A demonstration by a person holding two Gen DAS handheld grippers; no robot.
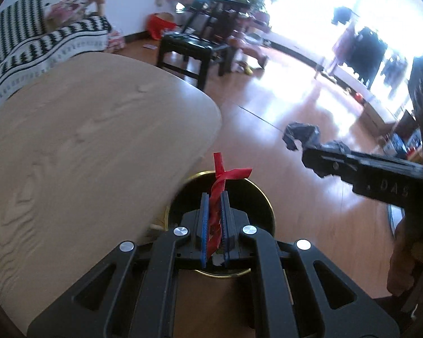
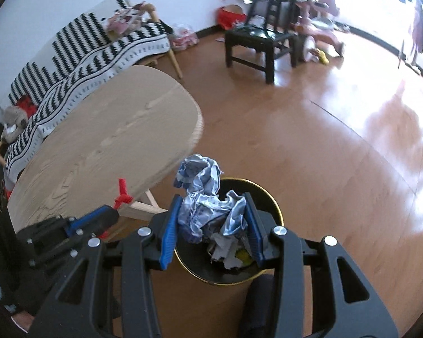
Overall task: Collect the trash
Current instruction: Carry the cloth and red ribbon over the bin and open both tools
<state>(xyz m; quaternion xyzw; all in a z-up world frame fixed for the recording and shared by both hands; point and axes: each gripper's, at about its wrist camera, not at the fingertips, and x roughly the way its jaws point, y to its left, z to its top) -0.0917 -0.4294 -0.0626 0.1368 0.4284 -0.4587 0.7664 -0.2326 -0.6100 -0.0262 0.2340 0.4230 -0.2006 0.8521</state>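
My left gripper (image 1: 215, 197) is shut on a twisted red wrapper (image 1: 220, 180) and holds it over a black bin with a gold rim (image 1: 263, 197) on the floor. The wrapper (image 2: 122, 193) and the left gripper (image 2: 110, 214) also show at the left of the right wrist view. My right gripper (image 2: 213, 200) is shut on a crumpled blue-white paper wad (image 2: 204, 194) above the same bin (image 2: 276, 211), which holds crumpled paper and something yellow. In the left wrist view the right gripper (image 1: 304, 152) holds the wad (image 1: 300, 133) at the right.
A light wooden table (image 1: 84, 146) stands left of the bin, its edge close to it. A striped sofa (image 2: 84, 45) is behind the table. A black chair (image 2: 256, 42) and a pink tricycle (image 2: 321, 28) stand farther off on the wooden floor.
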